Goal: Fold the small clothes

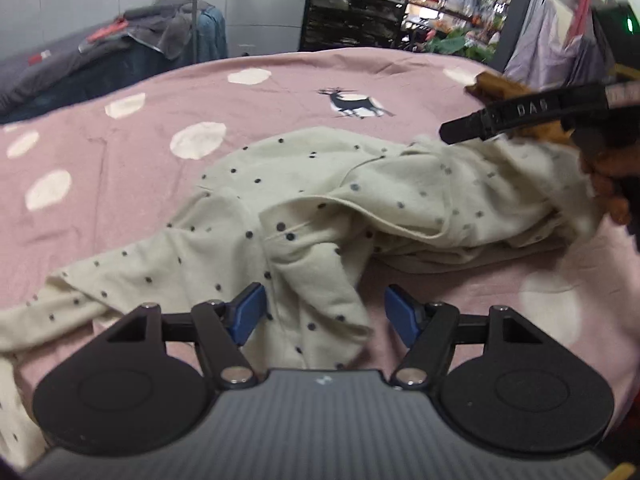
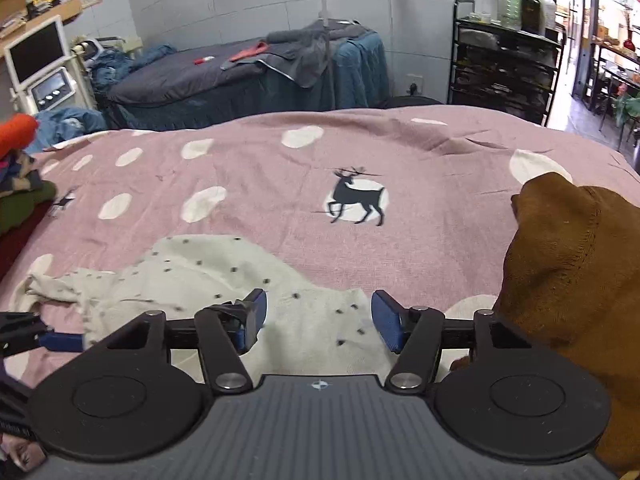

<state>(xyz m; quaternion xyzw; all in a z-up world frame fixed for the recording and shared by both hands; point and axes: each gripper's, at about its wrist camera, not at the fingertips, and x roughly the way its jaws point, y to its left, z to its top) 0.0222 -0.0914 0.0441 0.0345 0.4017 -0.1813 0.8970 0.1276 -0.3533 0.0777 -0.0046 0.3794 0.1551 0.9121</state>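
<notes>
A cream garment with dark dots (image 1: 320, 208) lies crumpled on the pink bedspread (image 1: 140, 152). My left gripper (image 1: 325, 316) is open just above its near part, and a fold of the cloth lies loose between the blue pads. My right gripper (image 2: 320, 322) is open wide over the garment's (image 2: 224, 272) right end, its pads clear of the cloth. In the left wrist view a black finger (image 1: 480, 120) of the right gripper hangs over the garment's far right corner. A blue pad (image 2: 60, 342) of the left gripper shows at the left edge of the right wrist view.
A brown garment (image 2: 568, 280) is heaped at the right, close to the right gripper. A stack of coloured clothes (image 2: 24, 200) sits at the bed's left edge. The bedspread carries a deer print (image 2: 356, 200). Behind stand a dark bed (image 2: 240, 76) and a black shelf with bottles (image 2: 504, 48).
</notes>
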